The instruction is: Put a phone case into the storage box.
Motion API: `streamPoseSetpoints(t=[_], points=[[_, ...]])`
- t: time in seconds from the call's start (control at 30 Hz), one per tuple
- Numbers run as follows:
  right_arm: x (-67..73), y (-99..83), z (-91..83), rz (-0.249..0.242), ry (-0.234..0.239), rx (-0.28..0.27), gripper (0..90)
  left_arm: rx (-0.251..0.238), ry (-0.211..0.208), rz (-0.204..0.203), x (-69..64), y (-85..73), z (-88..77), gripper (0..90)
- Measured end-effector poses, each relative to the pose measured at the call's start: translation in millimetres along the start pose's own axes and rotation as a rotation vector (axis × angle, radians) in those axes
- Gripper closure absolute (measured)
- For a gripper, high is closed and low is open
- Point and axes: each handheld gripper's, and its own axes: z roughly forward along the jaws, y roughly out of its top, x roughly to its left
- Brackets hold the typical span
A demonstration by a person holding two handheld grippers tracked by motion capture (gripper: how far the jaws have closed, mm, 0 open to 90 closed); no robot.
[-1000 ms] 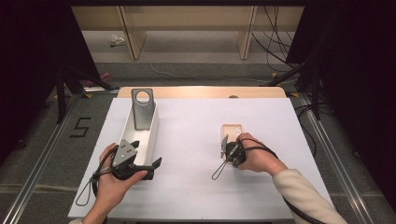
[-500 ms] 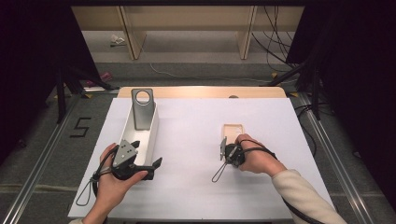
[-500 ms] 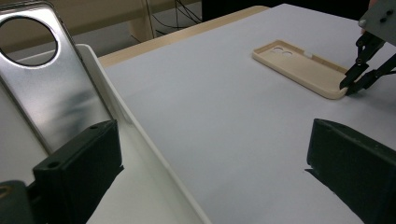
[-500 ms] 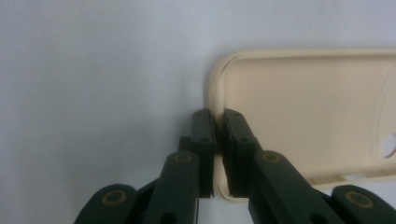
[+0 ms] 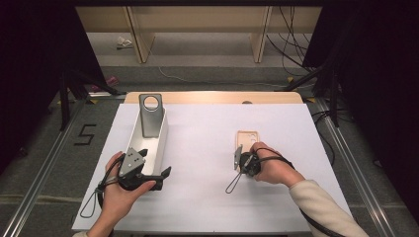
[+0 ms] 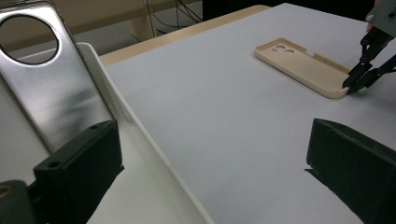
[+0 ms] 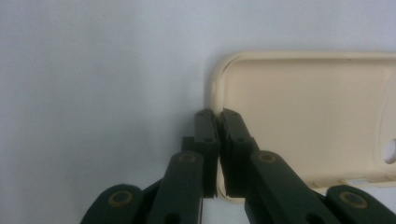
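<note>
Now the right claw point(image 7: 218, 140) has just been closing and is clenched on the near rim of the beige phone case point(image 7: 308, 116), which lies flat on the desk point(image 5: 207, 148) ahead of it. Next, likely a lift without slipping. Farther left, the left claw point(image 6: 210, 172) gapes released beside the white tray point(image 5: 157, 143) holding a silver case point(image 5: 150, 116).

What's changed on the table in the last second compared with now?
The right gripper has just been closing its jaws, and they now pinch the rim of the beige phone case at its near corner. Both hands stayed put. The left gripper still rests open by the white tray, with the silver phone case leaning inside.
</note>
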Motion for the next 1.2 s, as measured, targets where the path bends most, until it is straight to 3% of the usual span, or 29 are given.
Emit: streamPoseSetpoints(t=[0.03, 0.17, 0.77, 0.9, 1.2], points=[[0.2, -0.9, -1.5, 0.012, 0.008, 0.005, 87.2, 0.000, -0.001, -0.001, 0.2, -0.1, 0.0, 3.1], [-0.8, -6.1, -4.5, 0.036, 0.020, -0.063, 88.1, -0.001, 0.001, -0.002, 0.6, -0.1, -0.1, 3.1], [-0.6, -21.0, -23.3, 0.123, -0.027, -0.275, 88.3, 0.000, 0.002, -0.006, 1.2, -0.2, 0.0, 3.1], [0.3, -23.2, -25.6, 0.122, -0.043, -0.339, 88.3, 0.000, 0.003, -0.005, 1.1, 0.1, 0.1, 3.1], [8.0, -27.3, -28.1, 0.127, -0.058, -0.424, 88.3, 0.003, 0.005, -0.002, 1.5, 0.9, 0.9, 3.3]])
